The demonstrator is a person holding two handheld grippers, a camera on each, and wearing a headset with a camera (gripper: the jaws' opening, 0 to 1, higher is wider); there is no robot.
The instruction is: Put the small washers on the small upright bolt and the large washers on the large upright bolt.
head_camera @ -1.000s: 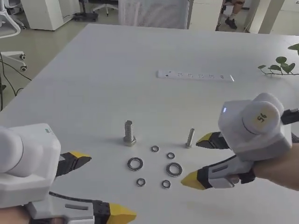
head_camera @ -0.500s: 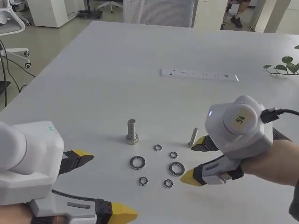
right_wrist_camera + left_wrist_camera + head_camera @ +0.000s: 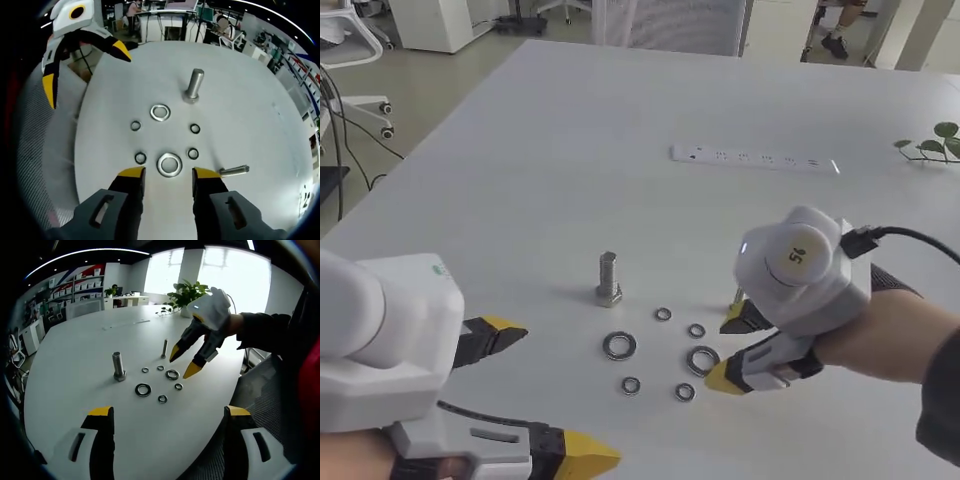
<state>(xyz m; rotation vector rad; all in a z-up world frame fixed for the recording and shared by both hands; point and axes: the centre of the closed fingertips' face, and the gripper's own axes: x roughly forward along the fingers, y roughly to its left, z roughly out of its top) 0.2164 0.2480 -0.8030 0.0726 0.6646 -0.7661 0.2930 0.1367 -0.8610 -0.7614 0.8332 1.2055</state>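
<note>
The right gripper (image 3: 724,350) has come in from the 3 o'clock side of the washers (image 3: 663,315), travelling toward 9 o'clock in the head view. Its yellow tips now stand just beside the large washer (image 3: 702,360), which lies at their 9 o'clock. A second ago they were well apart from it. Its jaws have drawn closer together, with a gap left between them. In the right gripper view that large washer (image 3: 169,165) sits at 12 o'clock, just beyond the gap. The gripper's body now covers most of the small bolt (image 3: 737,296), which earlier stood clear at its 9 o'clock
</note>
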